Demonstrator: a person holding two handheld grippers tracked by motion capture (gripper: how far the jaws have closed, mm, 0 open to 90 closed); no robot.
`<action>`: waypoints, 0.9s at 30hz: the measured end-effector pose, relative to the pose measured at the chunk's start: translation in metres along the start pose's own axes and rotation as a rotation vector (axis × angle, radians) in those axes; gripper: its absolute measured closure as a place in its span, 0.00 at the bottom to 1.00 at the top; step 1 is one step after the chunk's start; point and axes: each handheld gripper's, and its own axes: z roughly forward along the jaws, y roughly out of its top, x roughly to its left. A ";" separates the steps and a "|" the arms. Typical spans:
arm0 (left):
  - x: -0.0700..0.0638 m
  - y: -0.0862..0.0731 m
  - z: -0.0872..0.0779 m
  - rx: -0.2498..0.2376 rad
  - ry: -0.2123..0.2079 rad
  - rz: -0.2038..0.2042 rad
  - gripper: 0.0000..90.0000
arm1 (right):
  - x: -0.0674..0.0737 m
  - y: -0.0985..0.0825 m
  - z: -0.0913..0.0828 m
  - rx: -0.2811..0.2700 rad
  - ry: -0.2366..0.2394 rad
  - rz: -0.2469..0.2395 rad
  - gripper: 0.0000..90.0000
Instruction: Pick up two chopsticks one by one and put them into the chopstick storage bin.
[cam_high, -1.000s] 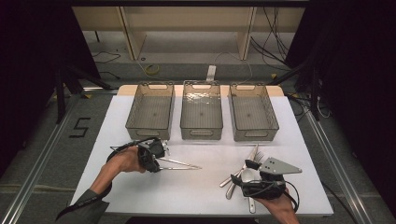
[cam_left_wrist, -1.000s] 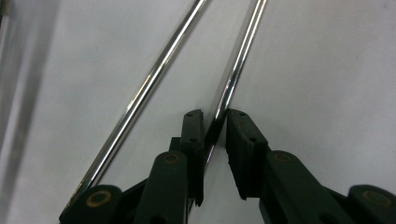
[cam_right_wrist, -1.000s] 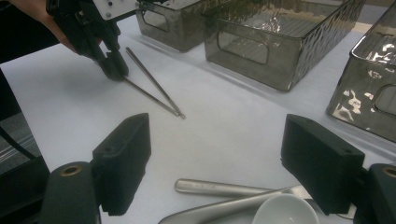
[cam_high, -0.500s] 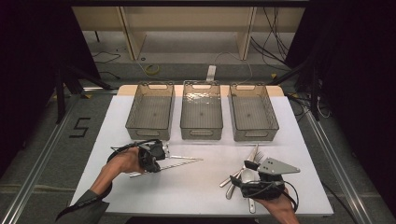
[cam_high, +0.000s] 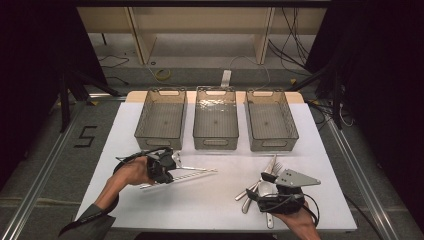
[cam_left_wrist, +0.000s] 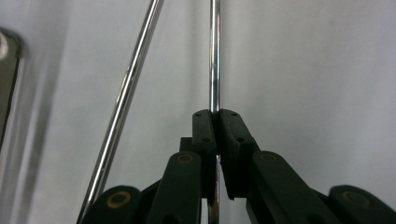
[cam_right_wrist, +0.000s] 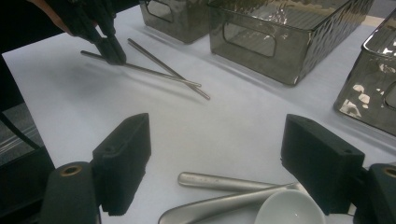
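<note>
Two thin metal chopsticks lie crossed on the white table (cam_high: 210, 205), left of the middle. My left gripper (cam_high: 172, 171) is shut on one chopstick (cam_left_wrist: 214, 65), which runs straight out between its pads. The other chopstick (cam_left_wrist: 125, 98) slants past on the left. From the right gripper view the left gripper (cam_right_wrist: 113, 55) pinches its chopstick (cam_right_wrist: 144, 70) near one end, with the second chopstick (cam_right_wrist: 170, 70) crossing over it. My right gripper (cam_right_wrist: 224, 158) stands open just above a pile of cutlery (cam_high: 260, 187) at the front right, with nothing between its pads.
Three empty smoky plastic bins stand side by side at the back: left (cam_high: 159, 143), middle (cam_high: 216, 143) and right (cam_high: 274, 145). The pile holds metal spoon handles (cam_right_wrist: 224, 182), a fork (cam_high: 276, 166) and a white spoon (cam_right_wrist: 289, 209). Bare white table lies between the hands.
The left hand has edged toward the bins, and the far ends of the chopsticks have swung a little toward the bins. The right hand has kept still.
</note>
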 end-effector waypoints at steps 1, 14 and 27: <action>0.000 0.001 -0.003 -0.014 0.004 -0.009 0.94 | 0.000 0.000 0.000 0.002 0.001 0.002 0.28; 0.009 0.003 -0.040 -0.206 0.061 -0.188 0.94 | -0.001 -0.001 -0.001 -0.007 -0.002 0.013 0.28; 0.055 0.001 -0.075 -0.352 0.199 -0.403 0.94 | -0.003 -0.001 -0.004 -0.029 -0.008 0.022 0.28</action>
